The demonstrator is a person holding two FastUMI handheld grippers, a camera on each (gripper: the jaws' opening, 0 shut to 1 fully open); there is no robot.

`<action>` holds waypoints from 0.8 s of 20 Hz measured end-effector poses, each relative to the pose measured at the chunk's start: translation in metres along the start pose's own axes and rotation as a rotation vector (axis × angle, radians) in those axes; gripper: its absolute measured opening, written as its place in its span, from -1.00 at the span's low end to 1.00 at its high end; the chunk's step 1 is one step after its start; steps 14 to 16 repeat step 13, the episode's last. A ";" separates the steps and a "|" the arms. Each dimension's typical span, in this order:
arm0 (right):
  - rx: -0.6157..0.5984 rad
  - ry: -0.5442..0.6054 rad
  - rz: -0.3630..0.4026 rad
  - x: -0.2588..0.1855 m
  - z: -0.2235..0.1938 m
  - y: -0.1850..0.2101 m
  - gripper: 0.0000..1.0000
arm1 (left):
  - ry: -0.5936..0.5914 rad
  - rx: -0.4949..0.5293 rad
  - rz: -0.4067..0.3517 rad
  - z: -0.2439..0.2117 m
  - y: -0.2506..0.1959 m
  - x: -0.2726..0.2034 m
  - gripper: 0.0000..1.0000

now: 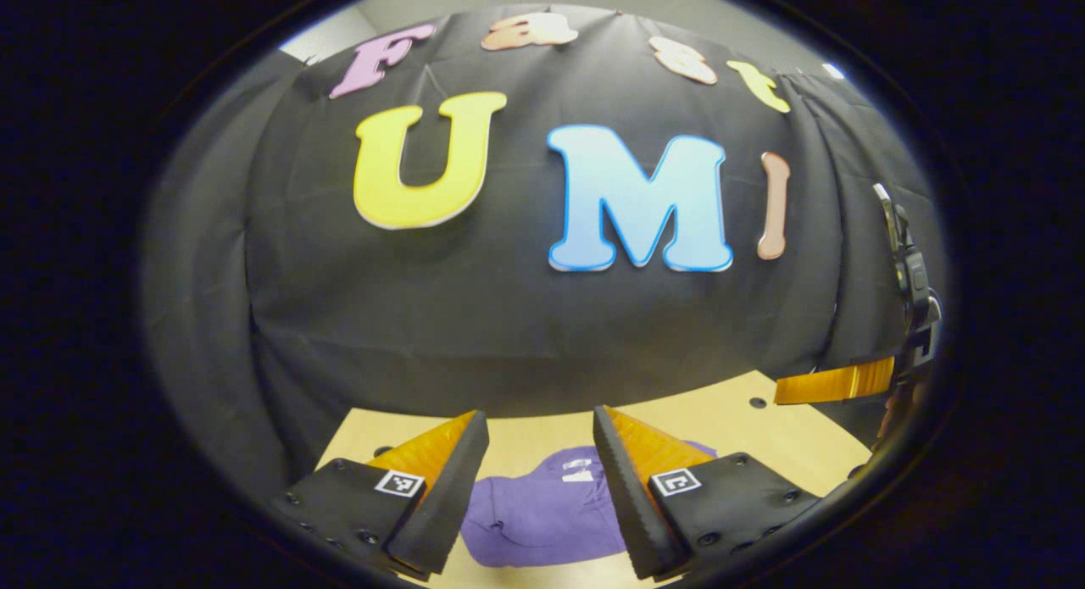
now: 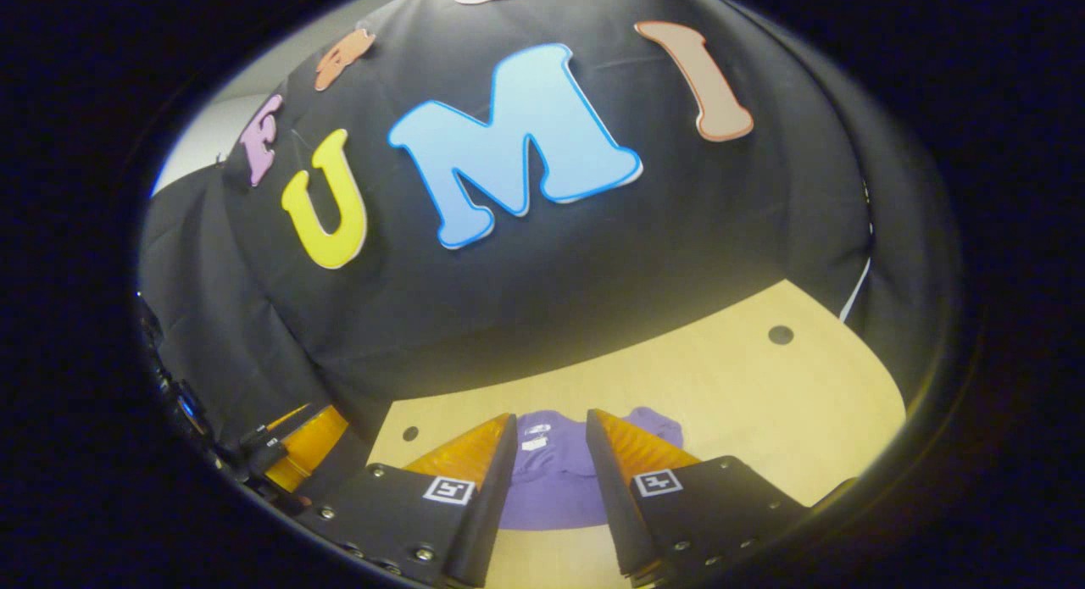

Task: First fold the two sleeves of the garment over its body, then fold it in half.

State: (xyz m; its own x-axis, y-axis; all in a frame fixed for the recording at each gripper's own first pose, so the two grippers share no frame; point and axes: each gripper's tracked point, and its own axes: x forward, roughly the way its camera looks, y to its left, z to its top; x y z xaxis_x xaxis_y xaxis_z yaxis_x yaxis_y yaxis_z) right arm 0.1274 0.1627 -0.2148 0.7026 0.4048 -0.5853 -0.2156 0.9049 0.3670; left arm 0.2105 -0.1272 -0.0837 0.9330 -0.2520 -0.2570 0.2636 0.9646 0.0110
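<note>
A purple garment (image 1: 542, 508) lies in a compact bunch on the wooden table (image 1: 729, 415), its white neck label facing up. My left gripper (image 1: 540, 415) hovers above it, open, nothing between its fingers. At the right edge of the left gripper view a finger (image 1: 835, 383) of the right gripper reaches in over the table. In the right gripper view the garment (image 2: 551, 483) shows through the gap of my right gripper (image 2: 549, 415), which is open and holds nothing. A finger (image 2: 315, 441) of the left gripper shows at lower left.
The black cloth wall (image 1: 525, 318) stands along the far and side edges of the table. Bare wood (image 2: 720, 377) spreads to the right of the garment, with small round holes (image 2: 780, 335) in it.
</note>
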 end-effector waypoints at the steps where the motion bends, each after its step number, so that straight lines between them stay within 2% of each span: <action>1: -0.030 -0.034 0.006 -0.015 0.009 0.007 0.07 | -0.028 0.013 -0.009 0.011 -0.008 -0.013 0.56; 7: -0.189 -0.194 0.034 -0.090 0.034 0.048 0.07 | -0.144 0.011 -0.046 0.061 -0.044 -0.086 0.55; 8: -0.205 -0.211 0.037 -0.098 0.034 0.054 -0.12 | -0.159 0.014 -0.042 0.066 -0.047 -0.094 0.55; 13: -0.254 -0.290 0.048 -0.132 0.041 0.072 -0.12 | -0.214 0.017 -0.016 0.074 -0.051 -0.131 0.55; 16: -0.254 -0.290 0.048 -0.132 0.041 0.072 -0.12 | -0.214 0.017 -0.016 0.074 -0.051 -0.131 0.55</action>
